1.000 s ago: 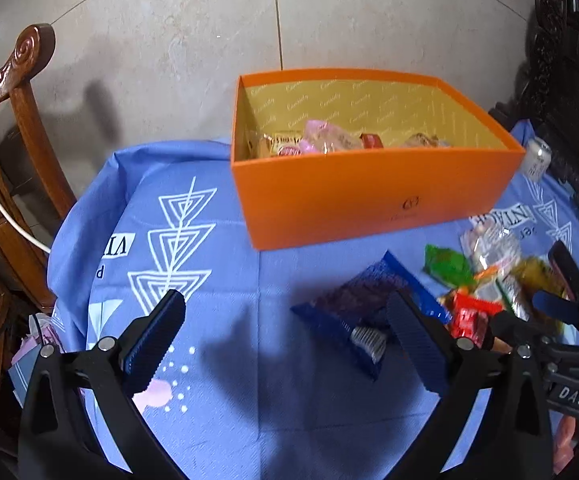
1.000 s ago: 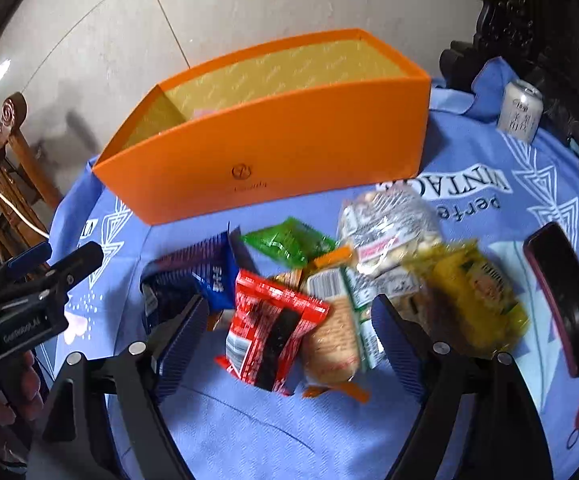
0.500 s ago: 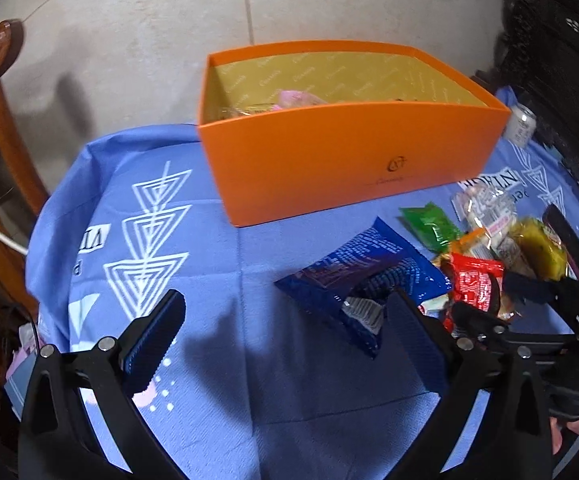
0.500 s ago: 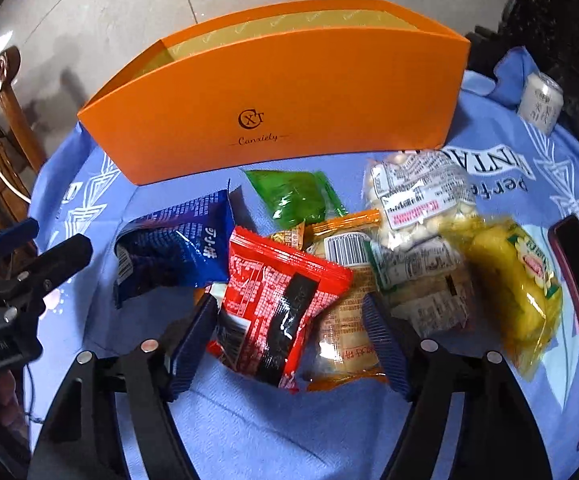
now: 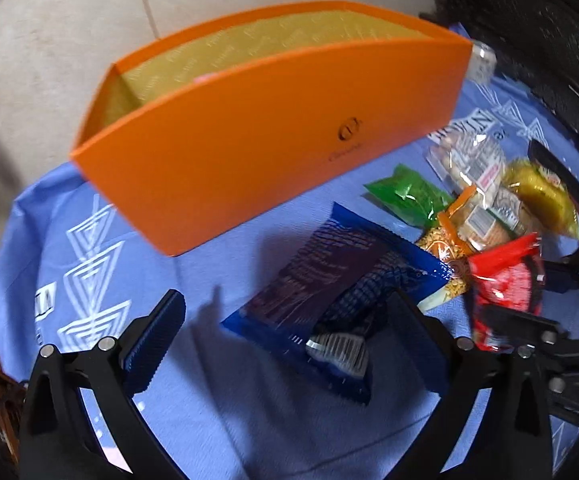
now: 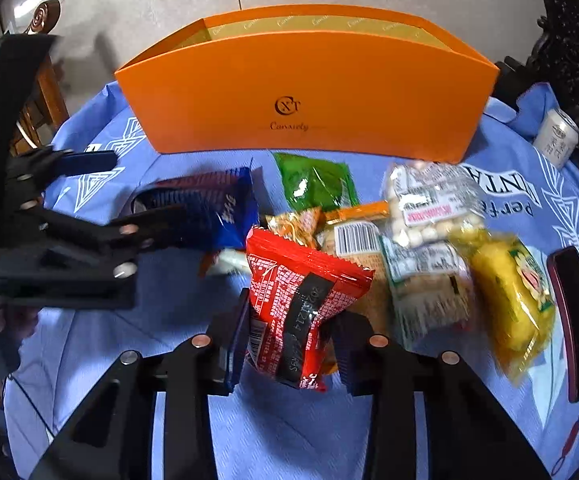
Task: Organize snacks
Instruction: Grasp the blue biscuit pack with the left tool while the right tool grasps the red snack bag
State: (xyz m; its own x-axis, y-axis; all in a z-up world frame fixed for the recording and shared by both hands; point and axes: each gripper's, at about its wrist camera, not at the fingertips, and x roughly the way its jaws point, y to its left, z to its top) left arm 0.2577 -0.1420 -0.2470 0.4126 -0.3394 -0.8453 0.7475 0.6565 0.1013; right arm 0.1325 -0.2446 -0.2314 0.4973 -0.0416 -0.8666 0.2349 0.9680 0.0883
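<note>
The right gripper point(image 6: 289, 344) is closing, its 2 fingers pressing the red packet point(image 6: 301, 296) at the near edge of the snack pile. The left gripper point(image 5: 285, 340) has its fingers wide apart around the blue packet point(image 5: 329, 292) lying on the cloth point(image 5: 229, 420). The orange box point(image 6: 309, 92) stands behind.
</note>
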